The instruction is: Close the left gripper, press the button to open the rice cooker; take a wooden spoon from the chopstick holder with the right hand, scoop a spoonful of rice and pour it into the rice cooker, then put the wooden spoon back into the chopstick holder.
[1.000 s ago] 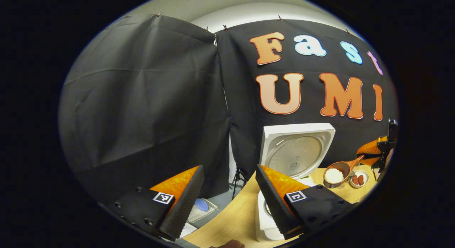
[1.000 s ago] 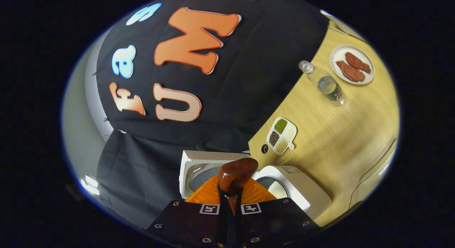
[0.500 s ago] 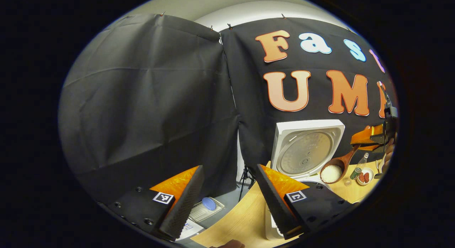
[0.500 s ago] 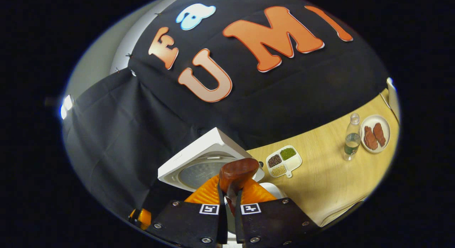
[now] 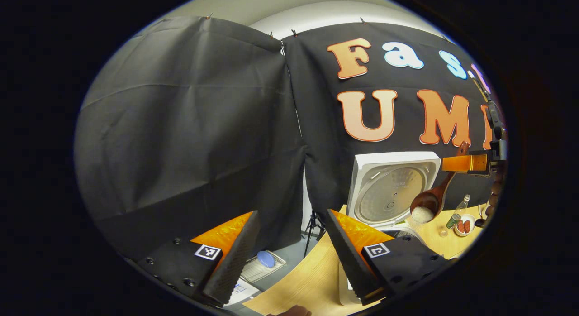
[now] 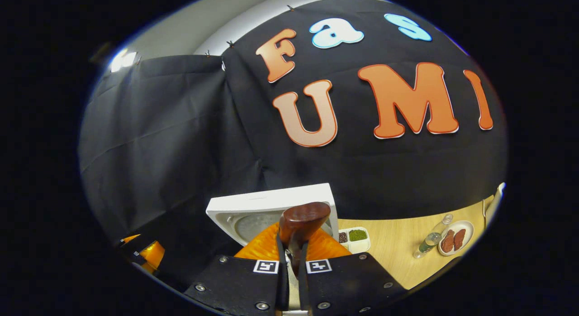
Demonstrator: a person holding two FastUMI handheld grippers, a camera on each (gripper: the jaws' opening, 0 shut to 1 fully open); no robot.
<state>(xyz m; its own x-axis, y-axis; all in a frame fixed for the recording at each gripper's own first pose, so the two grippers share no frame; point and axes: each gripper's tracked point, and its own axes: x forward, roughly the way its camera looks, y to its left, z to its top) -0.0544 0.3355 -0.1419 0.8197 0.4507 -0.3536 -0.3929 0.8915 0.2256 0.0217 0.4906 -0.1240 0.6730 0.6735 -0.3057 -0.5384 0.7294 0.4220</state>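
Tipping over the rice cooker [image 5: 392,189], the wooden spoon [image 5: 429,199] hangs bowl-down with white rice [image 5: 420,213] sliding at its lip, right in front of the raised lid. The right gripper [image 5: 466,163] pinches the spoon's handle near the top, seen far off at the edge of the left gripper view; in the right gripper view its own two fingers are pressed tight on the handle, with the spoon's rounded end [image 6: 302,221] poking up between them. The left gripper [image 5: 289,252] sits low and spread wide, nothing between its fingers, hovering by the table [image 5: 298,284] edge just left of the cooker.

Other stuff on the table — a divided dish of beans [image 6: 353,239] beside the cooker, then a clear bottle [image 6: 430,240] lying next to a plate of reddish meat slices [image 6: 453,238].
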